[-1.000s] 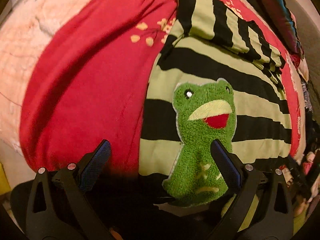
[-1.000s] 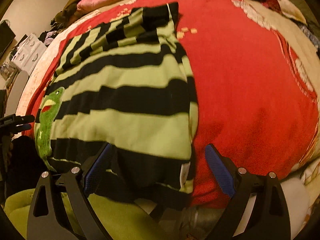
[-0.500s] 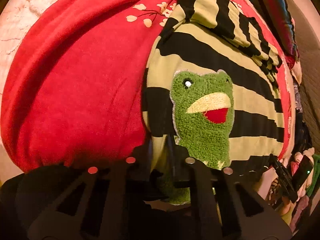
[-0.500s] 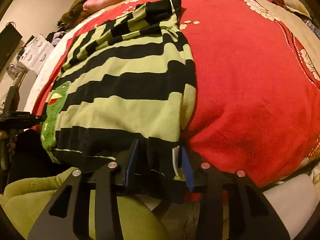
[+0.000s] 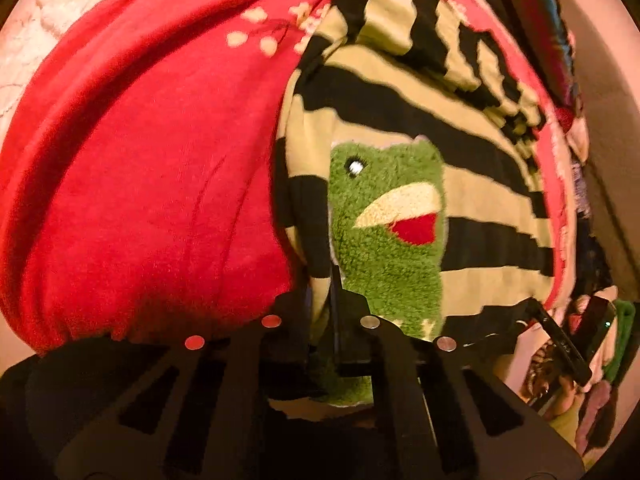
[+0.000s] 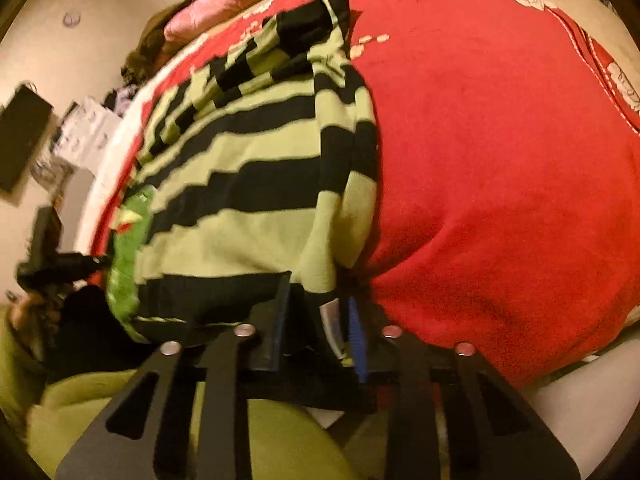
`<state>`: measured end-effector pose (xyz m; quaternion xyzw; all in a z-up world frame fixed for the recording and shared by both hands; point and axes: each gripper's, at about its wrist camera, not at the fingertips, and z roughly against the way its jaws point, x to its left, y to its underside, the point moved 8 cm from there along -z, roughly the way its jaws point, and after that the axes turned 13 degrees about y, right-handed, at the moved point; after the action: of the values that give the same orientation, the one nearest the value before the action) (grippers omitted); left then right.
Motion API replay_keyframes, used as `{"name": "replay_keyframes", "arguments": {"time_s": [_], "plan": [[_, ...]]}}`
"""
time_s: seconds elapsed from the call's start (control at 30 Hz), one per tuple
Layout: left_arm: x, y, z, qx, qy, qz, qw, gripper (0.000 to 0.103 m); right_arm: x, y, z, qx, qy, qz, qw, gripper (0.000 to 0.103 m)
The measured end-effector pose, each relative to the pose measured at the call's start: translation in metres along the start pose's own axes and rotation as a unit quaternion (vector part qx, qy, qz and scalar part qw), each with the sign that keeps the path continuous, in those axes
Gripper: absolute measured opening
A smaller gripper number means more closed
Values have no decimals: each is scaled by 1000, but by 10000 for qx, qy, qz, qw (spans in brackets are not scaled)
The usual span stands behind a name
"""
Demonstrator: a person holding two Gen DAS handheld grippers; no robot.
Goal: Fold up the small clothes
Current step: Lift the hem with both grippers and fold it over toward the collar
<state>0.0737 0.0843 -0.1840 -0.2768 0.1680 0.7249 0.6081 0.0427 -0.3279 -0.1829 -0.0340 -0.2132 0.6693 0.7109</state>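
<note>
A small green-and-black striped sweater [image 5: 460, 184] with a fuzzy green frog patch [image 5: 384, 232] lies on a red blanket [image 5: 152, 168]. My left gripper [image 5: 320, 304] is shut on the sweater's bottom hem beside the frog patch. In the right wrist view the sweater [image 6: 248, 184] lies with its sleeves folded across the top, and my right gripper [image 6: 316, 320] is shut on the other bottom corner of the hem. The hem is lifted a little off the blanket at both corners.
The red blanket [image 6: 500, 168] covers the bed to the right of the sweater. A pink pillow [image 6: 240, 4] lies at the far end. Clutter and white boxes [image 6: 84, 132] stand by the wall at left. Mixed clothes [image 5: 560, 60] pile at the far right.
Both grippers went from open around the hem to shut on it. The hem corners have since risen slightly and the sweater bunches toward the far end.
</note>
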Motion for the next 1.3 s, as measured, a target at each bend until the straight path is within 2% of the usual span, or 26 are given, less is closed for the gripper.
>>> {"name": "replay_keyframes", "arguments": {"time_s": [0.07, 0.13, 0.27, 0.4, 0.53, 0.6, 0.77, 0.83, 0.87, 0.9, 0.97, 1.0, 1.03, 1.1, 1.2, 1.3], "plan": [[-11, -5, 8, -142, 180, -146, 9996, 1, 1, -7, 9, -97, -64, -20, 9999, 7], [-27, -14, 17, -334, 344, -333, 9983, 1, 6, -23, 25, -350, -331, -76, 9988, 7], [-47, -39, 33, -655, 619, -457, 9949, 1, 22, -52, 46, -720, -438, 137, 9963, 7], [-54, -75, 48, -1028, 766, -390, 9910, 1, 29, -94, 53, -1035, -514, -15, 9933, 7], [-54, -108, 48, -1248, 661, -386, 9892, 1, 24, -130, 35, -1178, -129, -58, 9929, 7], [-44, -117, 41, -1305, 570, -274, 9894, 1, 15, -140, 17, -1084, 56, -186, 9939, 7], [-21, -117, 34, -1402, 687, -58, 9877, 9, -1, -136, -8, -884, 204, -325, 9953, 10], [-17, -111, 40, -1462, 779, -12, 9862, 13, -5, -130, -9, -874, 163, -368, 9954, 14], [-17, -108, 47, -1525, 769, -47, 9853, 18, -7, -128, -8, -888, 140, -397, 9952, 16], [-16, -107, 52, -1573, 688, -104, 9851, 29, -6, -127, -7, -896, 118, -415, 9950, 19], [-18, -101, 63, -1674, 435, -310, 9844, 37, -8, -120, 0, -939, 71, -454, 9945, 30], [-19, -97, 69, -1705, 388, -380, 9839, 38, -8, -118, 3, -975, 77, -447, 9942, 42], [-21, -92, 74, -1697, 421, -420, 9837, 39, -8, -115, 7, -1000, 100, -426, 9940, 48], [-23, -82, 77, -1662, 371, -559, 9838, 47, -9, -109, 15, -1038, 145, -402, 9937, 49], [-21, -71, 71, -1534, 98, -754, 9852, 57, -6, -103, 21, -1041, 89, -397, 9937, 56], [-14, -65, 56, -1327, -53, -717, 9885, 63, 1, -97, 25, -1003, 60, -346, 9943, 60]]}}
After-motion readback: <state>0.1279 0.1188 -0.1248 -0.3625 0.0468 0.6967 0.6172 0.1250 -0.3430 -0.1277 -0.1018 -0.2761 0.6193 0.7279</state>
